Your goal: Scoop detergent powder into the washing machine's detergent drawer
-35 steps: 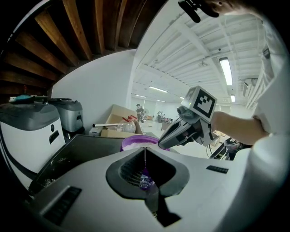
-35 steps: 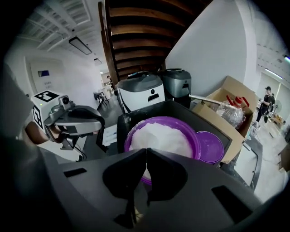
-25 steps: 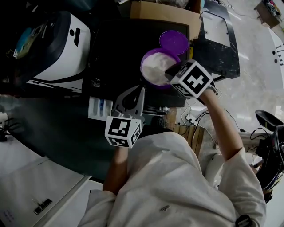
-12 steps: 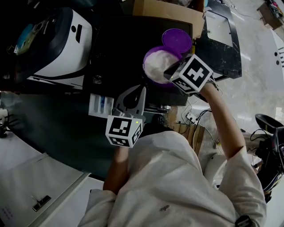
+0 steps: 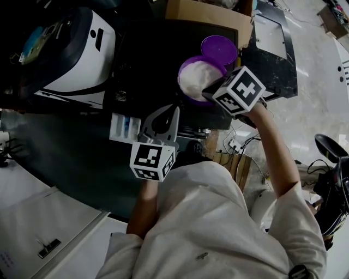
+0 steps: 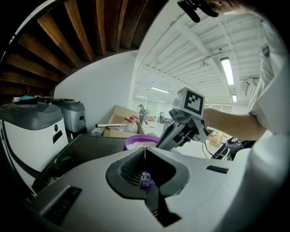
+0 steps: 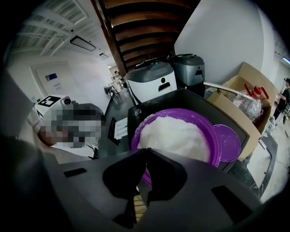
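A purple tub [image 5: 197, 79] heaped with white detergent powder [image 7: 174, 136] stands on a black machine top [image 5: 152, 60], its purple lid [image 5: 219, 49] lying just behind it. My right gripper [image 5: 209, 90] is shut at the tub's near rim, its jaw tips [image 7: 146, 152] meeting just before the powder, nothing seen between them. My left gripper [image 5: 175, 110] is lower and shut, its jaws [image 6: 145, 149] pointing at the tub's side [image 6: 140, 142]. The white detergent drawer [image 5: 124, 128] stands pulled out to the left of the left gripper. No scoop shows.
A white and grey appliance [image 5: 76, 54] sits left of the black top. A cardboard box [image 5: 204, 16] holding a bottle [image 7: 247, 102] stands behind the tub. A black frame [image 5: 272, 49] lies at right. Cables and a power strip [image 5: 235, 146] are on the floor.
Almost nothing: the right gripper stays at the tub's rim, drifting slightly up and right in the picture as the view shifts. The left gripper holds still.
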Action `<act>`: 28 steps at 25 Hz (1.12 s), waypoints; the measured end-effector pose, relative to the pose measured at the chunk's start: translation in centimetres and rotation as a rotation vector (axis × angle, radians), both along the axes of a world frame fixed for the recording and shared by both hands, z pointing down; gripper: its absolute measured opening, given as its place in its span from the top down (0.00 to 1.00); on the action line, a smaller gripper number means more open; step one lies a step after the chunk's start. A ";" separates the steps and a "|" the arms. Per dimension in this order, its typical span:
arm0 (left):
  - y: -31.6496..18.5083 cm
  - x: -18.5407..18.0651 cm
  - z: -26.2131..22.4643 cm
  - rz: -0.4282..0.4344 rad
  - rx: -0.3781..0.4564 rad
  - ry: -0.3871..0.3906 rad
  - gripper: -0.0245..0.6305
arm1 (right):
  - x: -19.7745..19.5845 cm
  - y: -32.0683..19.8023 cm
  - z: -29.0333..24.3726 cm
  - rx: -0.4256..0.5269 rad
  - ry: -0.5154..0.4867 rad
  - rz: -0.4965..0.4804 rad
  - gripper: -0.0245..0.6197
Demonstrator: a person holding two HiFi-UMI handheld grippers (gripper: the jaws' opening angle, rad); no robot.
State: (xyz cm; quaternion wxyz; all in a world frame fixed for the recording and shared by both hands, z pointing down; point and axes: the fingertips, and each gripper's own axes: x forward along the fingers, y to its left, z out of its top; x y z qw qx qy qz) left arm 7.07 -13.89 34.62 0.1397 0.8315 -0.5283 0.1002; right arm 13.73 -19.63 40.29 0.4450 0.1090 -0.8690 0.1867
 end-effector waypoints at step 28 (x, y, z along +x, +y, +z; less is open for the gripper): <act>0.5 0.6 -0.4 0.002 0.017 0.010 0.93 | -1.2 0.8 -0.9 -0.210 -0.296 0.265 0.95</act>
